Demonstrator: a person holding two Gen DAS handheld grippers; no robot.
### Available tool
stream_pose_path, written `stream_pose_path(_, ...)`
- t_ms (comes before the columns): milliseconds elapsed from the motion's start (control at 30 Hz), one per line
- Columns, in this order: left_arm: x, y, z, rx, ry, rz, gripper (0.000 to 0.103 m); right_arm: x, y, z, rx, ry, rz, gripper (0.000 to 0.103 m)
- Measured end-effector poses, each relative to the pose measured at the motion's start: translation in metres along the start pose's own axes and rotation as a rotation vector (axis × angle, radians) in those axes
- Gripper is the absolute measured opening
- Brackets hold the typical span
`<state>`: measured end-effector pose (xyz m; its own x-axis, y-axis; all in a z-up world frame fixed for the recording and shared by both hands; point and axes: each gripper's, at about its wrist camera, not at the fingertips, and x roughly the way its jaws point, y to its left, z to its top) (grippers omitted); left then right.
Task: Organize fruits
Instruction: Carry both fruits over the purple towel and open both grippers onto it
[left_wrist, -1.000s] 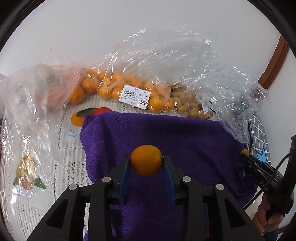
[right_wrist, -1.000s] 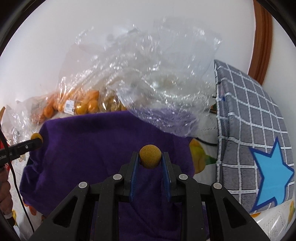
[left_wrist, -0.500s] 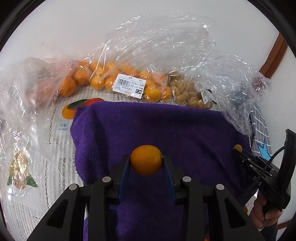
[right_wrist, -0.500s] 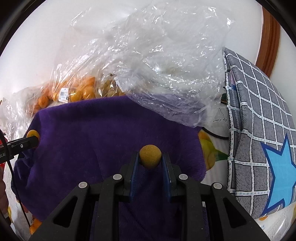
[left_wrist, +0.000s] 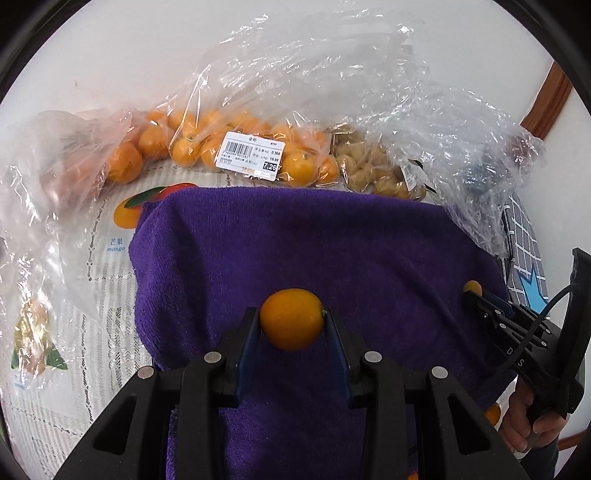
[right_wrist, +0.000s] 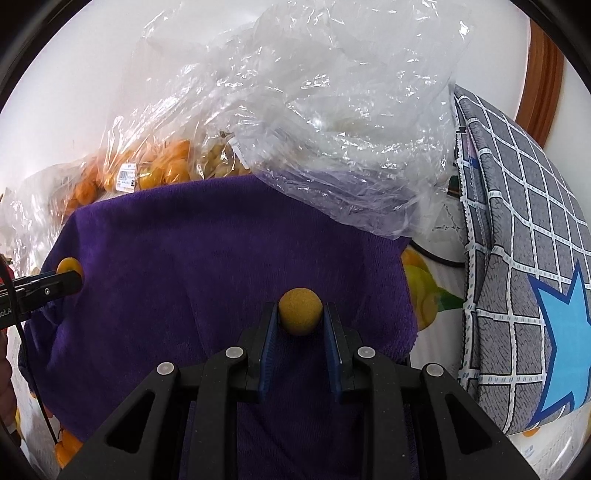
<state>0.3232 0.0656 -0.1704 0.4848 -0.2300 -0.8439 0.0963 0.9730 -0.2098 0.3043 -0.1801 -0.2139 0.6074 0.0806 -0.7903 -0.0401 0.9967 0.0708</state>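
Price label (left_wrist: 252, 155) legible from left wrist only

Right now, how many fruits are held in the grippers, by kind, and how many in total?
Smooth orange kumquat, in the left gripper: 1
Rough yellow-brown round fruit, in the right gripper: 1
Total: 2

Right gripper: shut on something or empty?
Shut on a fruit. The right gripper has both blue pads pressed against a small, rough-skinned yellow-brown fruit, held above the purple towel.
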Motion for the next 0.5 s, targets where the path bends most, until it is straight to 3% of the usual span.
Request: stream_pose_path(500,0.009,-0.001,0.0,-0.003,0.027,0.004,0.034,-0.012,0.003,-0.001,0.009,-0.008,0.028,0.046)
